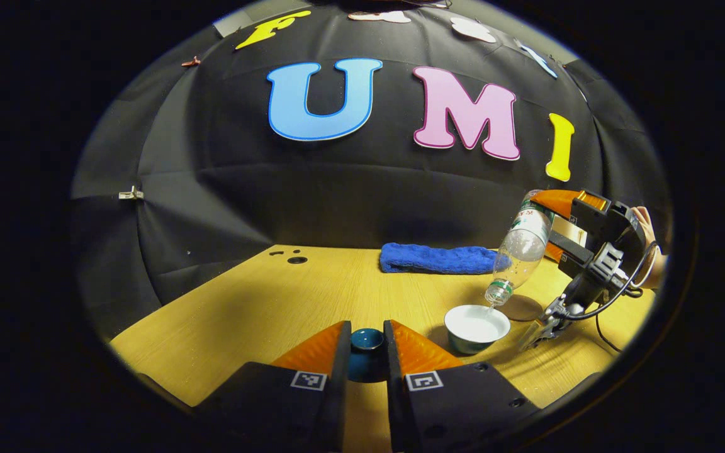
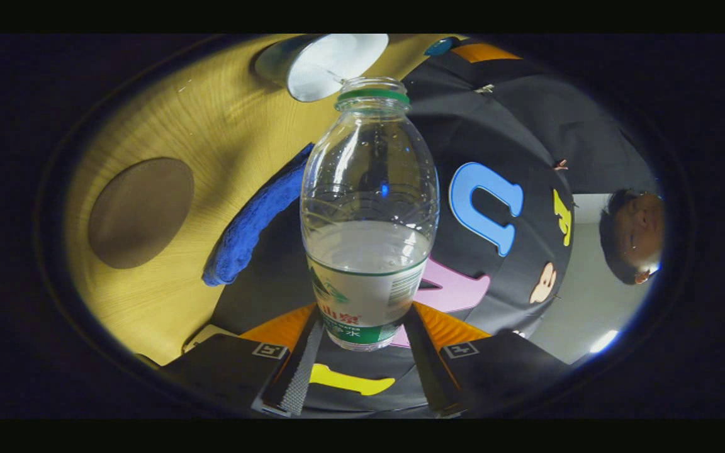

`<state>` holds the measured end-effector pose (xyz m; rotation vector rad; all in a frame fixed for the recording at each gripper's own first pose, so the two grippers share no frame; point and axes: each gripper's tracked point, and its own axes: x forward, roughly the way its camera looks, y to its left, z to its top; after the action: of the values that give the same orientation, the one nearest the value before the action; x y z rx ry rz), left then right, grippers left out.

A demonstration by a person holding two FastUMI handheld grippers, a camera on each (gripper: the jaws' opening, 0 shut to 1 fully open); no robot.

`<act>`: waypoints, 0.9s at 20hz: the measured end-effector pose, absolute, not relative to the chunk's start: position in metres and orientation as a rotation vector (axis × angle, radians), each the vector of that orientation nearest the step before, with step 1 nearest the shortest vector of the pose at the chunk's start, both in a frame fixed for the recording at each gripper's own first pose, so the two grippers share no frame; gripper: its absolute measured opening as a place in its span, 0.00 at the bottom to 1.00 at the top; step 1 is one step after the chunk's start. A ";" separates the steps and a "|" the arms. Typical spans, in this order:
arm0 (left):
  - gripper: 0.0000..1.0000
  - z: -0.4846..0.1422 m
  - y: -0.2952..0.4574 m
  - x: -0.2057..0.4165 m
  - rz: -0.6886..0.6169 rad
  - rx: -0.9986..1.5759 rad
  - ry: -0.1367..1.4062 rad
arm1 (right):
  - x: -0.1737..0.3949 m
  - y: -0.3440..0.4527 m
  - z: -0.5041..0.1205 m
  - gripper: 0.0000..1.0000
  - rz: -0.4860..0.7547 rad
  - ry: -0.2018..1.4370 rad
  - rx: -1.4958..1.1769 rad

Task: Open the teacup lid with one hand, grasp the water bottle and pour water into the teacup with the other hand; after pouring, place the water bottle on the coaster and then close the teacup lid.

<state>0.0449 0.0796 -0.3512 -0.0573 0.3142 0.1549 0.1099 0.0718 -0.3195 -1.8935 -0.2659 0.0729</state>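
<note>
My left gripper (image 1: 367, 326) is shut on the dark teal teacup lid (image 1: 366, 345), held low over the table's near side. To its right stands the open teacup (image 1: 477, 325), white inside with water in it. My right gripper (image 1: 542, 229) is shut on the clear water bottle (image 1: 522, 251), tilted neck-down with its mouth just above the cup's far rim. In the right gripper view the bottle (image 2: 369, 207) sits between my fingers (image 2: 362, 327), partly filled, its open mouth toward the teacup (image 2: 321, 63). A round brown coaster (image 1: 522, 308) lies just behind the cup.
A folded blue towel (image 1: 441, 258) lies at the back of the wooden table (image 1: 262, 302), beside the coaster (image 2: 141, 212). A hand (image 1: 646, 229) holds the right gripper, with a cable hanging below. A person's head (image 2: 633, 236) is at the right gripper view's edge.
</note>
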 end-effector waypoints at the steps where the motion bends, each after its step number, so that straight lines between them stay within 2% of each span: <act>1: 0.31 -0.352 0.079 0.046 0.154 -0.058 0.316 | 0.109 0.074 -0.317 0.74 0.068 -0.287 -1.899; 6: 0.31 -0.350 0.082 0.045 0.152 -0.046 0.307 | 0.111 0.074 -0.312 0.74 0.049 -0.370 -1.913; 13: 0.31 -0.348 0.082 0.044 0.151 -0.042 0.313 | 0.110 0.072 -0.315 0.74 0.027 -0.354 -1.891; 16: 0.31 -0.348 0.082 0.043 0.151 -0.040 0.312 | 0.111 0.066 -0.325 0.74 0.041 -0.285 -1.821; 18: 0.31 -0.348 0.083 0.043 0.157 -0.049 0.314 | 0.110 0.060 -0.348 0.76 0.081 -0.173 -1.707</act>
<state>0.0433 0.0826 -0.3475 -0.0492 0.3143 0.1571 0.1104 0.0597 -0.3479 -1.7070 -0.1732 0.0806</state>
